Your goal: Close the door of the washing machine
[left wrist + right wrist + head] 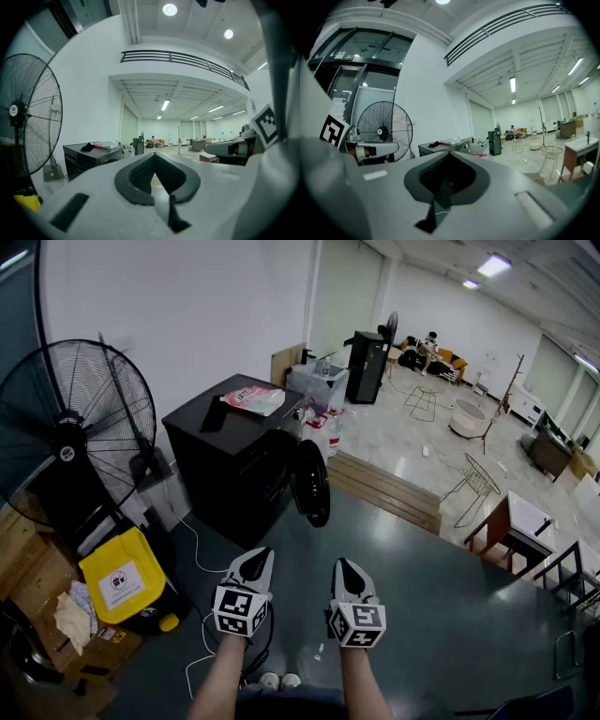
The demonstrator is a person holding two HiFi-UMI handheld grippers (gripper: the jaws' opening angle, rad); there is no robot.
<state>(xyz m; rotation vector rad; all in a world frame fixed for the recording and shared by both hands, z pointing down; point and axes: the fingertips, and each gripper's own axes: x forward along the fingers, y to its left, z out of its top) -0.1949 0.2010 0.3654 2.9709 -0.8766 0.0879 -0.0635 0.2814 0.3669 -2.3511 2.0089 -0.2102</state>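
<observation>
The black washing machine (234, 460) stands ahead of me on the dark floor, by the white wall. Its round door (311, 482) hangs open, swung out to the right of the front. My left gripper (258, 559) and right gripper (345, 568) are held side by side, level, well short of the machine and touching nothing. Both have their jaws together with nothing between them. In the left gripper view the left gripper (153, 155) points past the machine (91, 157). In the right gripper view the right gripper (449, 154) has the machine (440, 147) far off behind its tips.
A pink bag (251, 397) and a dark item lie on the machine's top. A large standing fan (80, 427), a yellow bin (122, 579) and cardboard boxes (66, 638) crowd the left. A white cable (202, 652) trails on the floor. A wooden step (384, 488) runs behind; tables (525, 521) stand right.
</observation>
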